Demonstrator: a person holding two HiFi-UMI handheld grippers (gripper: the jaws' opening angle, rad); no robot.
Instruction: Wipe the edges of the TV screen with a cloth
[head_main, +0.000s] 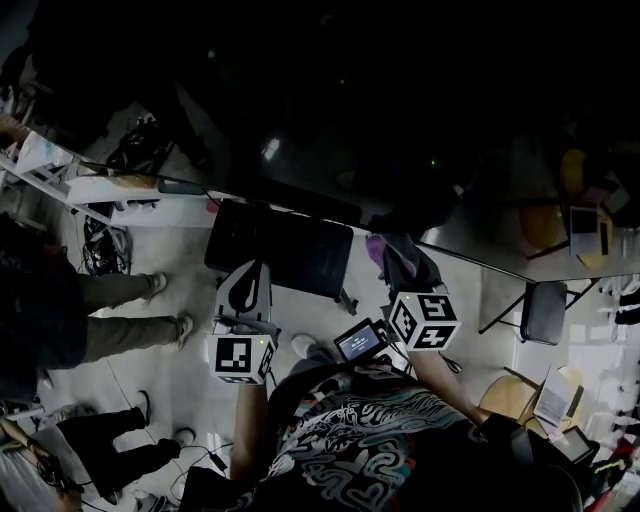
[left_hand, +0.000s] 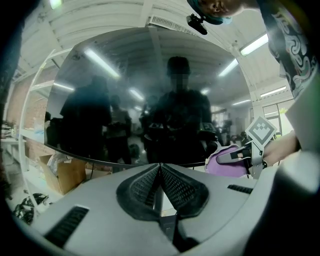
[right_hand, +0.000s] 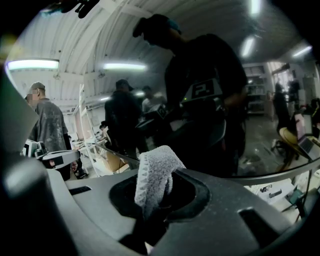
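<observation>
My right gripper pinches the cloth, free end pointing up; left gripper jaws pressed together, empty; the TV screen faces it, long axis left-to-right.

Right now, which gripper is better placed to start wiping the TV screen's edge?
Right. The right gripper is shut on the cloth and sits close to one edge of the TV screen. The left gripper has its jaws together on nothing, so it has nothing to wipe with.
</observation>
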